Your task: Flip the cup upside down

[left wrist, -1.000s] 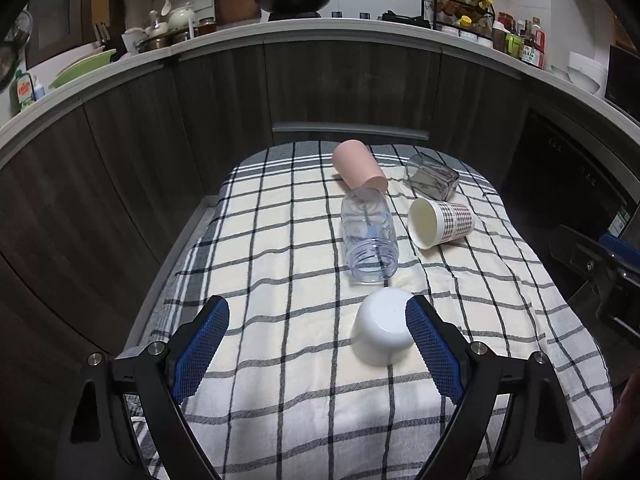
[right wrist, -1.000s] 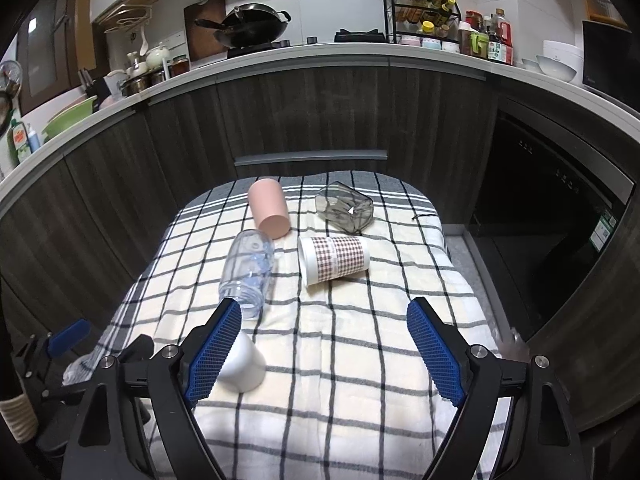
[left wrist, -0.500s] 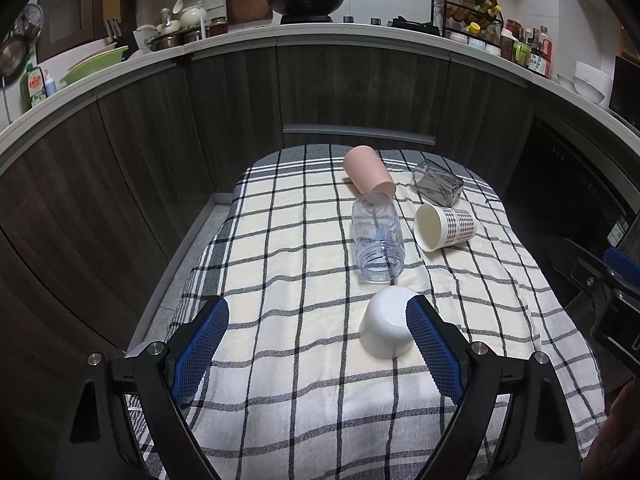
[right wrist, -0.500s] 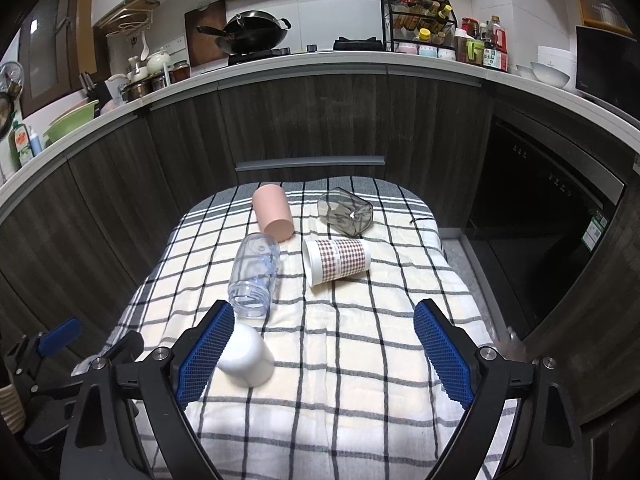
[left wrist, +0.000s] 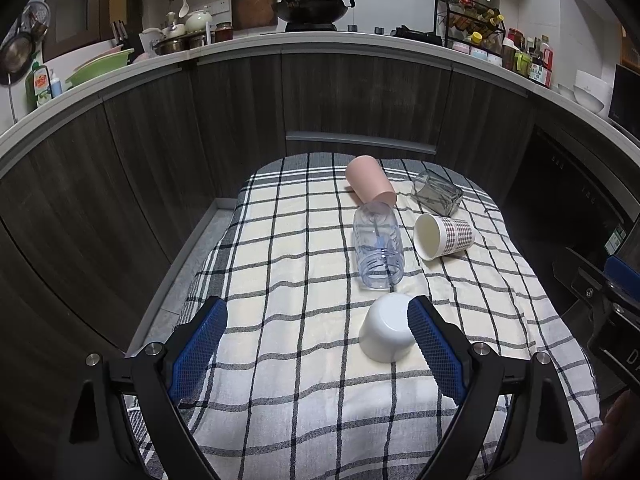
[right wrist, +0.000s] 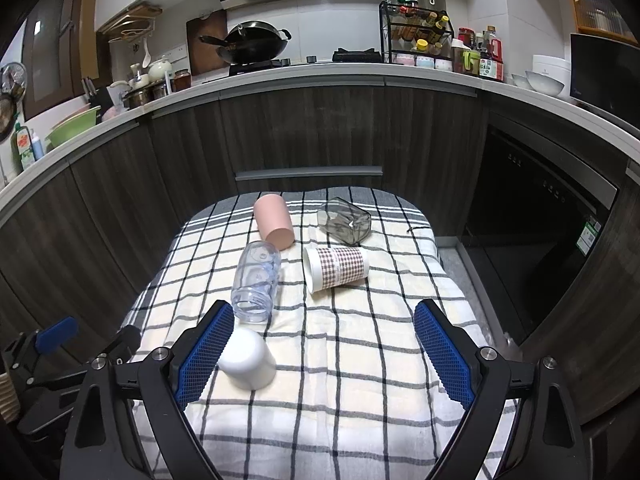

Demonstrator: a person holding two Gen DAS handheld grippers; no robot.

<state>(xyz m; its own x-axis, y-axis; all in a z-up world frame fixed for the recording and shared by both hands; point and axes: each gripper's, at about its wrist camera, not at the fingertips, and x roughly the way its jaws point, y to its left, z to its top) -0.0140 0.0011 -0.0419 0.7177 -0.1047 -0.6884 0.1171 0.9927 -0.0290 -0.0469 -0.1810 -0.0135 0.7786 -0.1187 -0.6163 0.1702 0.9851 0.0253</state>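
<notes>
A white cup (left wrist: 386,332) stands upside down on the checked cloth, just left of my left gripper's right finger; it also shows in the right wrist view (right wrist: 248,358). A clear plastic cup (left wrist: 377,248) (right wrist: 256,280), a pink cup (left wrist: 370,186) (right wrist: 274,222), a checked paper cup (left wrist: 442,236) (right wrist: 336,268) and a dark glass tumbler (left wrist: 436,193) (right wrist: 345,221) lie on their sides farther back. My left gripper (left wrist: 316,344) is open and empty above the near cloth. My right gripper (right wrist: 324,350) is open and empty.
The checked cloth (left wrist: 296,280) covers a small table in front of dark curved kitchen cabinets (left wrist: 240,112). A worktop above carries a wok (left wrist: 312,4), pots and a spice rack (left wrist: 468,24). A dark appliance (right wrist: 540,216) stands to the right.
Both grippers have drawn back and up from the table, so the cups look smaller and farther. Both stay open and the cups have not moved.
</notes>
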